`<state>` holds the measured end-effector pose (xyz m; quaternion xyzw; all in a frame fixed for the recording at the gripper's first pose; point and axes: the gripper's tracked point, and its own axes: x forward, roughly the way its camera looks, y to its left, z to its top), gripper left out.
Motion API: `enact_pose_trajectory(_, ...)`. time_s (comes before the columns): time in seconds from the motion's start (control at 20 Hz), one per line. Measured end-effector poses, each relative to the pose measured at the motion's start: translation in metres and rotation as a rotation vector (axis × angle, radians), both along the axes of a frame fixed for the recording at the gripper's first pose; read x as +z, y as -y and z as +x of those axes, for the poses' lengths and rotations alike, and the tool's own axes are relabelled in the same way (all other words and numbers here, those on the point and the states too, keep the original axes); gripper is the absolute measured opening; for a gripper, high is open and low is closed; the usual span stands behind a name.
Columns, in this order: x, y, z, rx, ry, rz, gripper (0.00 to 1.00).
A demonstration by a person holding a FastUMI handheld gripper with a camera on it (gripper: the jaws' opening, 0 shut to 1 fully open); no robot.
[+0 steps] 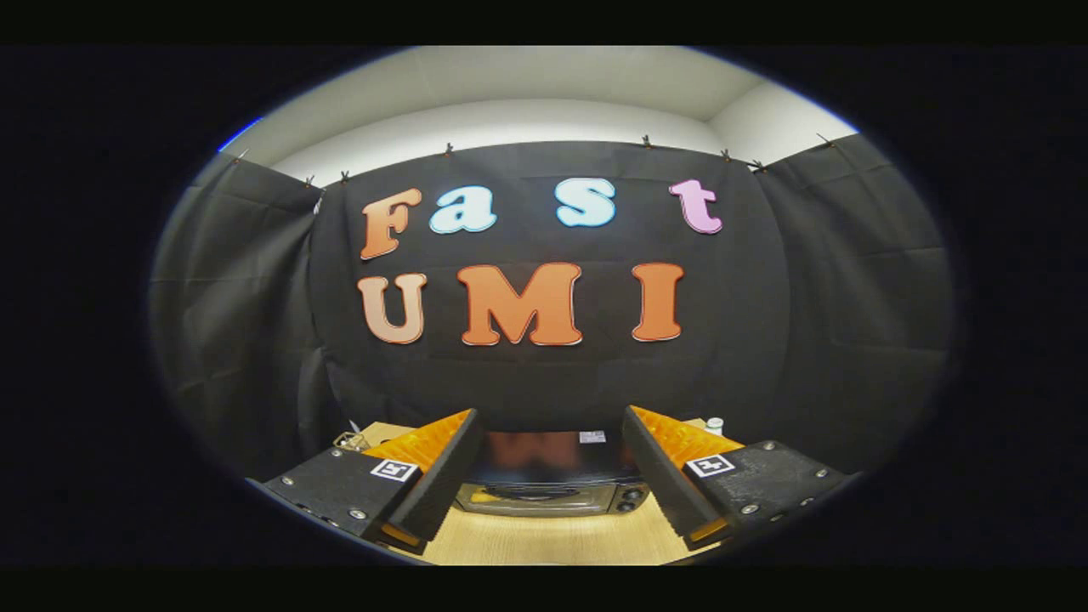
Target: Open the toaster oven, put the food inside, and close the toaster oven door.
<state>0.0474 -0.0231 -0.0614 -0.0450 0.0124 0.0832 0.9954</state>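
Note:
The toaster oven point(551, 484) stands on the wooden table point(552, 540) against the booth's black cloth wall, some way beyond my fingers. Its top is dark and glossy, its front shows a closed glass door and knobs point(631, 497) on the right side. My gripper point(551, 476) is held high and well back from it, open wide, with nothing between the fingers. The left finger point(442, 476) and the right finger point(659, 476) frame the oven from either side. I cannot make out the food from here.
A small metal object point(350, 441) lies at the table's back left corner. A small white bottle point(714, 425) stands at the back right, behind the right finger. Bare wood lies between my fingers and the oven's front.

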Motion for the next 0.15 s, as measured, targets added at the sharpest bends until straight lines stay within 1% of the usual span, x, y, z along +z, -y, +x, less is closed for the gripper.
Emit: enact_pose_trajectory(0.15,0.0017,-0.0014,-0.0006,0.003,0.006,0.0,0.99)
